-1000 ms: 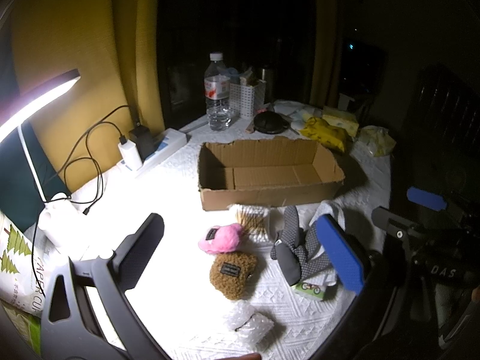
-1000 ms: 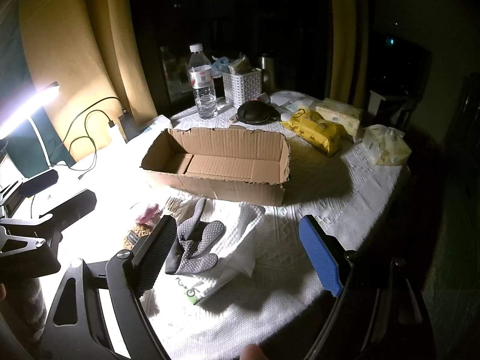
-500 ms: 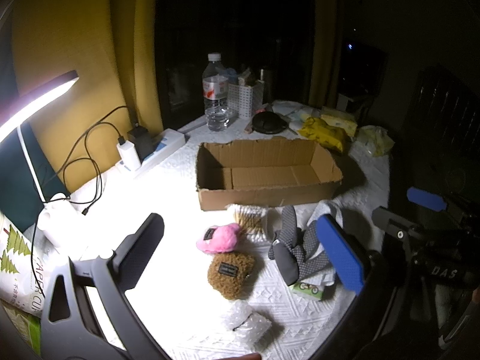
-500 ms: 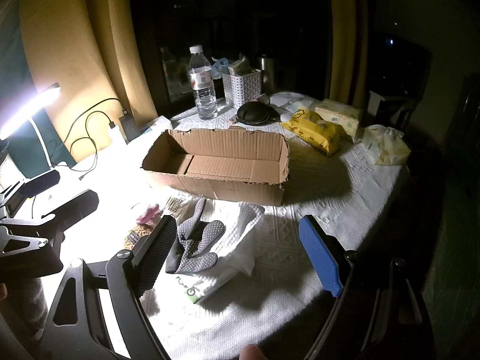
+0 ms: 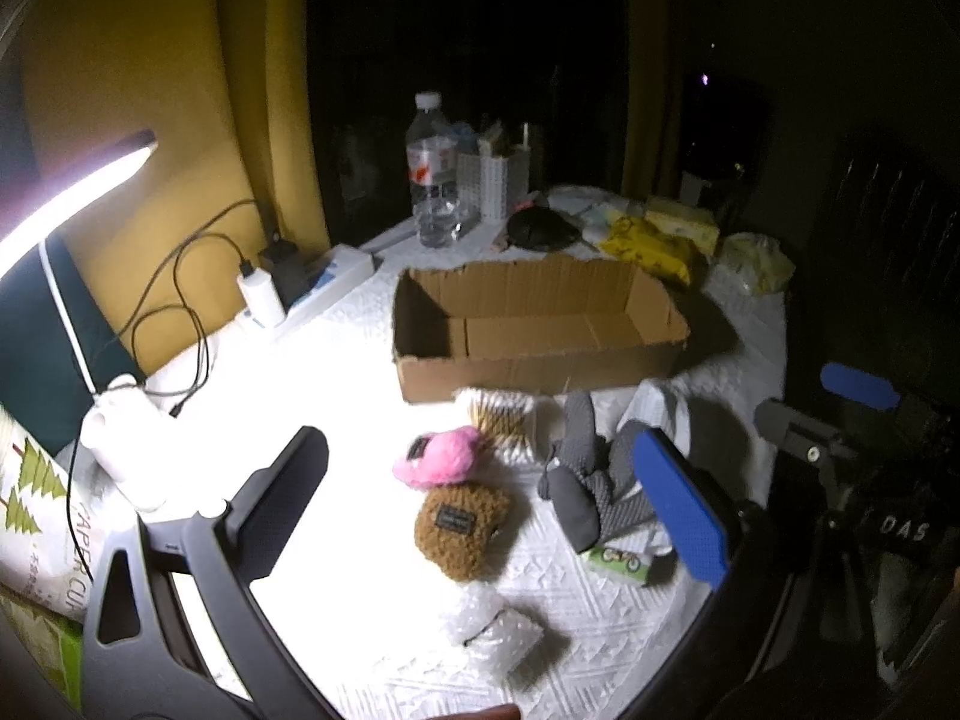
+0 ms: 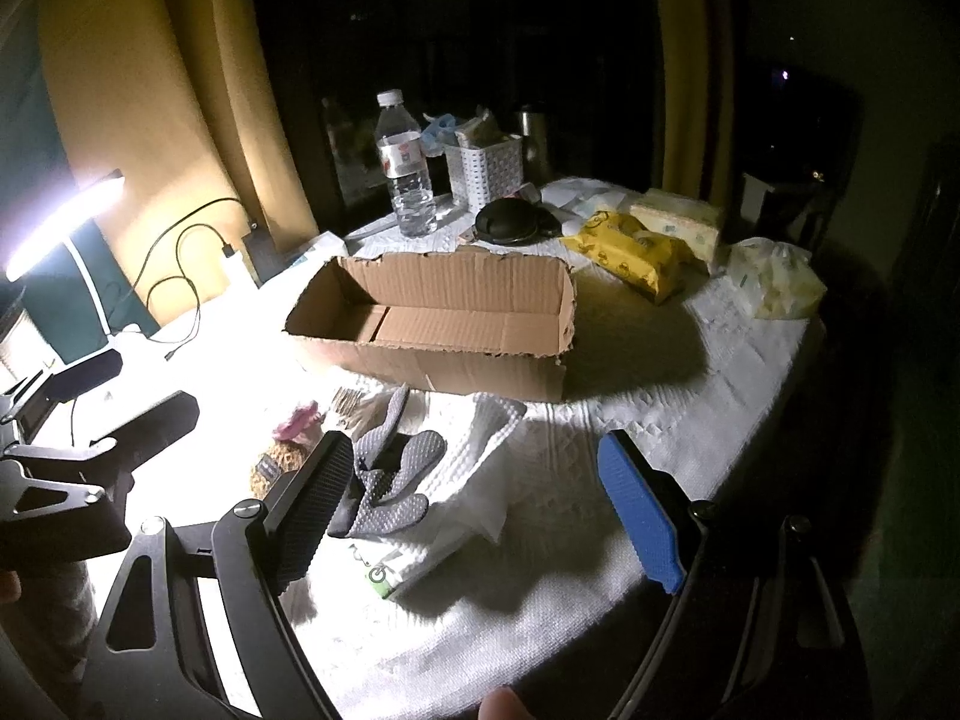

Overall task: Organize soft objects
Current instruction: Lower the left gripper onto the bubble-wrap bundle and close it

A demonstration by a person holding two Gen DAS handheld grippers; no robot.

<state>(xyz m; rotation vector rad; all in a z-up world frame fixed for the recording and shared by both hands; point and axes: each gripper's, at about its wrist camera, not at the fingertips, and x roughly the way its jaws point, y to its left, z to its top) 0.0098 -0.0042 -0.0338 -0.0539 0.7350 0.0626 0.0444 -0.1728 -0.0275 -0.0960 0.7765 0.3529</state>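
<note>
An open cardboard box (image 5: pixel 540 324) stands on the white tablecloth; it also shows in the right wrist view (image 6: pixel 438 324). In front of it lie a pink plush pouch (image 5: pixel 441 465), a brown fuzzy pouch (image 5: pixel 462 531), a grey dotted glove (image 5: pixel 591 483), a white folded cloth (image 6: pixel 480 468) and a pack of cotton swabs (image 5: pixel 501 420). The grey glove (image 6: pixel 390 480) lies on the cloth. My left gripper (image 5: pixel 480 504) is open above the pouches. My right gripper (image 6: pixel 474 510) is open above the cloth and glove. Both are empty.
A bubble-wrap packet (image 5: pixel 498 639) lies near the front edge. A water bottle (image 6: pixel 408 168), white basket (image 6: pixel 486 168), black case (image 6: pixel 510 222), yellow wipes pack (image 6: pixel 630 252) and tissue packs stand behind the box. A bright lamp (image 5: pixel 72 192), charger and cables (image 5: pixel 198 300) are on the left.
Both grippers stay open and empty. The views drift only slightly; no object has moved.
</note>
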